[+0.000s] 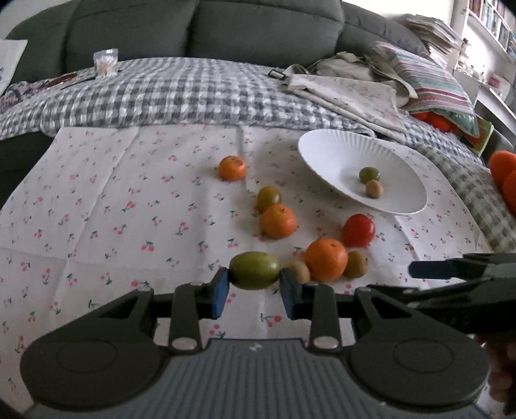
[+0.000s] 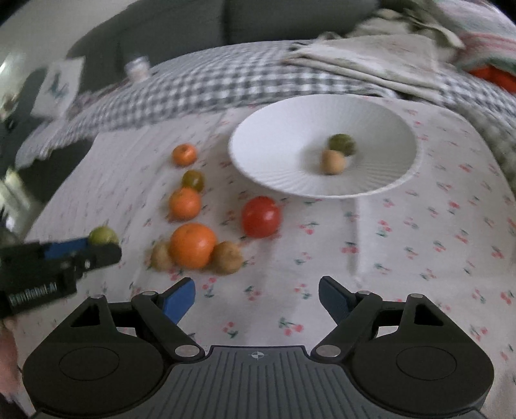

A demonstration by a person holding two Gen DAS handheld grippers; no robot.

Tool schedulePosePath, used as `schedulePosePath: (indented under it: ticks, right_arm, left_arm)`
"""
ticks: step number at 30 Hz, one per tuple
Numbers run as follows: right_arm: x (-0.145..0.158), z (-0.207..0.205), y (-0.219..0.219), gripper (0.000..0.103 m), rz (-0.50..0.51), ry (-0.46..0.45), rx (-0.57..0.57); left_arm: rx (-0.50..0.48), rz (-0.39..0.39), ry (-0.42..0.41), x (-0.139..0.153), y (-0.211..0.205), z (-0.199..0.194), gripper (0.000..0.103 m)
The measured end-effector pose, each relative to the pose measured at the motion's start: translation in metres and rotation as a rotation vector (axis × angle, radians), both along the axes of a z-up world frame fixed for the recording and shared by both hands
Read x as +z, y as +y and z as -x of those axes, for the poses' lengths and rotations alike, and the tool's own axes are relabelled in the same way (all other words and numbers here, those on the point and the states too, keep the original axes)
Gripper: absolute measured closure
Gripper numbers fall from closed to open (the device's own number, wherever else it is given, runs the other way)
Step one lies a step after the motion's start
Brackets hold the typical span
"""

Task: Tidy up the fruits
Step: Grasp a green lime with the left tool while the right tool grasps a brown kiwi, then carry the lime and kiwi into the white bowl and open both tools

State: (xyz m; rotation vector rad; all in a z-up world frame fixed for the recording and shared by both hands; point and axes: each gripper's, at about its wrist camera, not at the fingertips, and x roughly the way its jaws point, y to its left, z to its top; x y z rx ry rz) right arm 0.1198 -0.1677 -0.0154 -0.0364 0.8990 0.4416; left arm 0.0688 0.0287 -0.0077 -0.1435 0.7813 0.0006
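My left gripper is shut on a green fruit, held over the cherry-print cloth; it also shows in the right wrist view. My right gripper is open and empty, above the cloth in front of a red tomato. Three oranges, two brown kiwis and a green-orange fruit lie on the cloth. A white paper plate holds a green fruit and a kiwi.
A grey checked blanket lies behind the cloth, with folded cloths and a striped pillow at the back right. More oranges sit at the far right edge. A dark sofa stands behind.
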Motion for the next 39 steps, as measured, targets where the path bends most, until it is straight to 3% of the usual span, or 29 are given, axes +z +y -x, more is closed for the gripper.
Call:
schedulePosePath:
  ticks: [5,13,15,17,19,27,39]
  right_arm:
    - [-0.012,0.002,0.021,0.035,0.056,-0.049,0.107]
    - [-0.02,-0.007,0.032,0.047,0.085,-0.135,0.188]
    - [-0.02,-0.008,0.035,0.064,0.068,-0.142,0.215]
    - [-0.019,-0.006,0.039,0.068,0.069,-0.142,0.239]
    - [-0.02,-0.003,0.045,0.078,0.121,-0.15,0.24]
    - [-0.014,0.001,0.038,0.078,0.124,-0.126,0.21]
    - [0.026,0.005,0.006,0.078,0.004,-0.156,0.107]
  left_arm:
    - [0.014,0.015,0.001,-0.001,0.007,0.0,0.071]
    - [0.036,0.031,0.017,-0.005,0.016,-0.003,0.07]
    - [0.039,0.032,0.019,-0.005,0.017,-0.004,0.07]
    - [0.04,0.03,0.019,-0.005,0.017,-0.005,0.07]
    - [0.04,0.027,0.017,-0.005,0.017,-0.005,0.07]
    - [0.046,0.03,0.002,0.0,0.02,-0.004,0.07]
    - [0.053,0.032,-0.005,0.002,0.02,-0.003,0.07]
